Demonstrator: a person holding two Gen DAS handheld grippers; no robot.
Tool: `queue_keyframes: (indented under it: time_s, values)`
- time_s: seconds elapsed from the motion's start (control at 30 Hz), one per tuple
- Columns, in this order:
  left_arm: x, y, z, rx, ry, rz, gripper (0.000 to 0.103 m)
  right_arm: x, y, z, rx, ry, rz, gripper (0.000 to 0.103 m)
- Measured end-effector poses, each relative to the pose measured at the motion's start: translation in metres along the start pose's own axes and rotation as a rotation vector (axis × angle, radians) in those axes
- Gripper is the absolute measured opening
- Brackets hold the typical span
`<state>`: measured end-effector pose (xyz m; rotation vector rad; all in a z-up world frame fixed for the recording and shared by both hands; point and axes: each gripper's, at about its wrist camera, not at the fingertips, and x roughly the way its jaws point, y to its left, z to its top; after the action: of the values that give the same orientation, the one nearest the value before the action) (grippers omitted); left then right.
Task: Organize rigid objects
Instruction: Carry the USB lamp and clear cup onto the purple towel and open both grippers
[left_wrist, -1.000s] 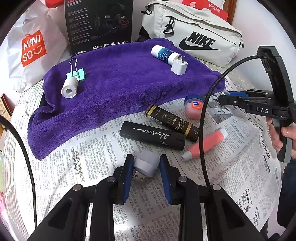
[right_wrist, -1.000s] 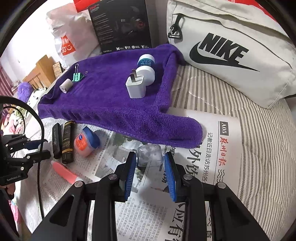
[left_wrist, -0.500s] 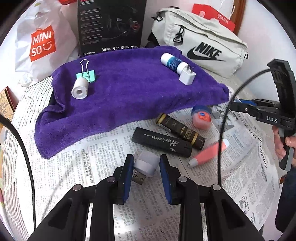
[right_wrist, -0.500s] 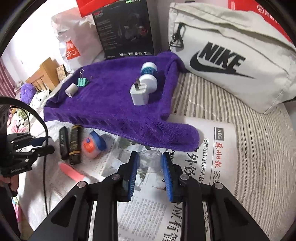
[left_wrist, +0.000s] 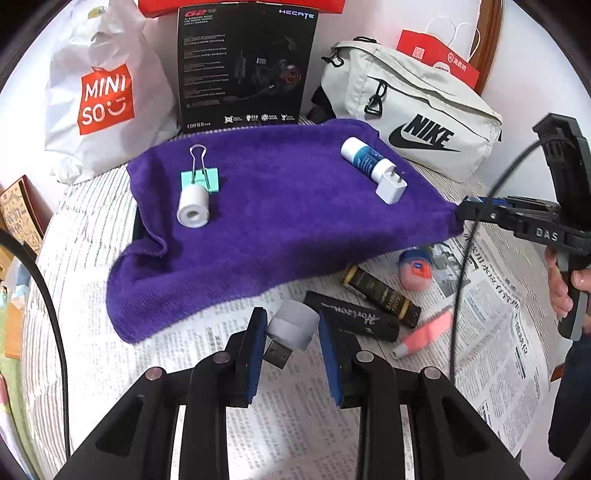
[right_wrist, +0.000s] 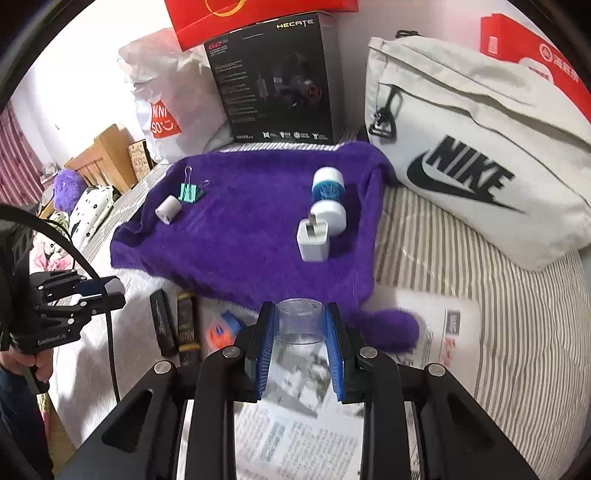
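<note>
The left gripper (left_wrist: 291, 328) is angling downward, clamping a small white USB light (left_wrist: 293, 325) at lower centre, above the newspaper (left_wrist: 184, 354). The right gripper (right_wrist: 300, 325) is tilting down likewise; its jaws have just been closing and are pinching a clear cup (right_wrist: 300, 321) at lower centre. Beyond both, the purple towel (left_wrist: 277, 229) is filling mid-frame.

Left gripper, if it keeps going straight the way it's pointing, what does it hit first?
Probably the purple towel's near edge, just beyond the USB night light that the left gripper holds; depth is uncertain, so it might meet newspaper first.
</note>
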<state>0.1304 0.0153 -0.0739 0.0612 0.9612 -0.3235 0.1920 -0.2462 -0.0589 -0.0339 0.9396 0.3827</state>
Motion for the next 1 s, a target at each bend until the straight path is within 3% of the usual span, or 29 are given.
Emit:
queue_keyframes:
  time_s: [0.37, 0.73, 1.0]
  values:
    - [0.0, 0.018, 0.025, -0.01, -0.032, 0.005, 0.028, 0.046, -0.006, 0.035, 0.029, 0.084, 0.014, 0.027]
    - [0.021, 0.039, 0.05, -0.033, -0.032, 0.01, 0.028, 0.081, -0.002, 0.034, 0.008, 0.159, -0.009, 0.027]
    - [0.043, 0.056, 0.064, -0.055, -0.006, 0.02, 0.028, 0.083, -0.003, 0.032, -0.006, 0.149, -0.006, 0.027]
